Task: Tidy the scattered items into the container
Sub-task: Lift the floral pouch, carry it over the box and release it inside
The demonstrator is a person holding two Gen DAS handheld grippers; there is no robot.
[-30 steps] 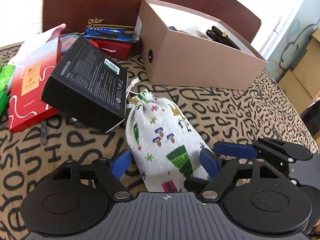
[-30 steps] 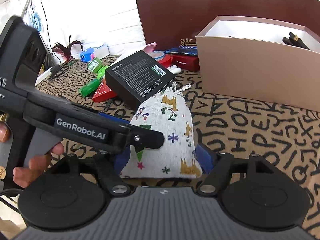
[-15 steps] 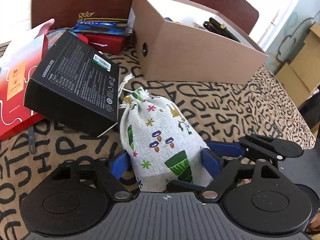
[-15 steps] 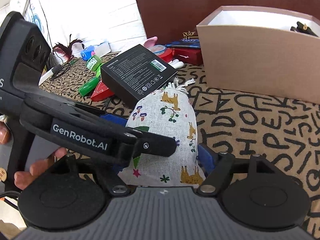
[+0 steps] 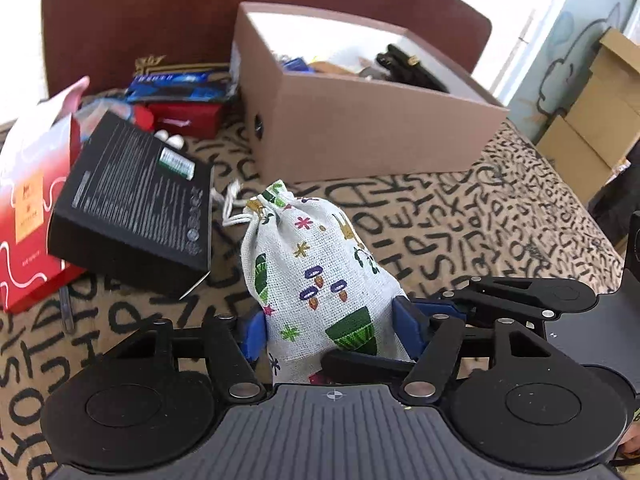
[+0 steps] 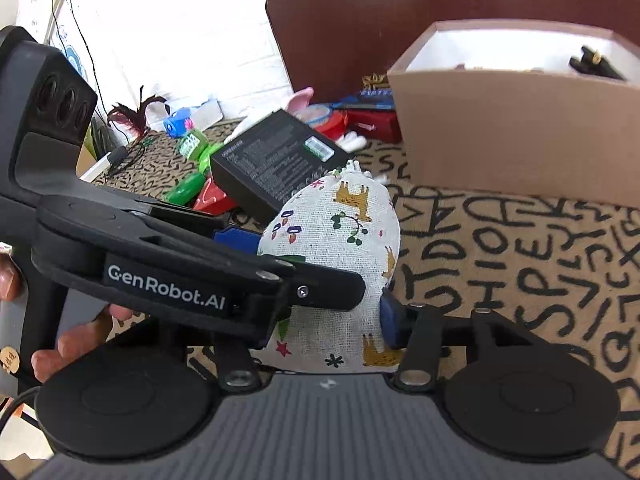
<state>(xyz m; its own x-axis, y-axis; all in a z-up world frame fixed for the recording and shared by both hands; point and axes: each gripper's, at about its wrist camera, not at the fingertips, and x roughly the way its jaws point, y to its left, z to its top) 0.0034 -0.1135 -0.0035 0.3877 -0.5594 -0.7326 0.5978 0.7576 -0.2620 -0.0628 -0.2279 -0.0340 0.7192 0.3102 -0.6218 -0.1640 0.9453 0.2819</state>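
Observation:
A white drawstring bag [image 5: 316, 264] printed with small coloured figures stands on the letter-patterned cloth, its tied neck pointing away from me. My left gripper [image 5: 332, 332] has the bag's lower end between its blue pads [image 5: 254, 336], and its jaws are closing with the pads pressed into the cloth. My right gripper [image 6: 336, 328] comes at the same bag [image 6: 340, 232] from the other side, jaws closing too. Its right pad [image 6: 390, 320] touches the bag; the left gripper's arm hides the other pad. The open tan box [image 5: 360, 136] stands behind.
A black carton [image 5: 136, 200] lies just left of the bag, leaning on a red packet [image 5: 28, 216]. Behind them are a red box [image 5: 188, 120] and a blue pack. Green bottles [image 6: 188, 188] lie far left. A brown chair back [image 5: 160, 12] rises behind the tan box [image 6: 512, 132], which holds several items.
Both grippers' jaws have narrowed onto the bag, which now looks pinched at its lower end. The left wrist view has shifted a little, showing more of the tan box's inside.

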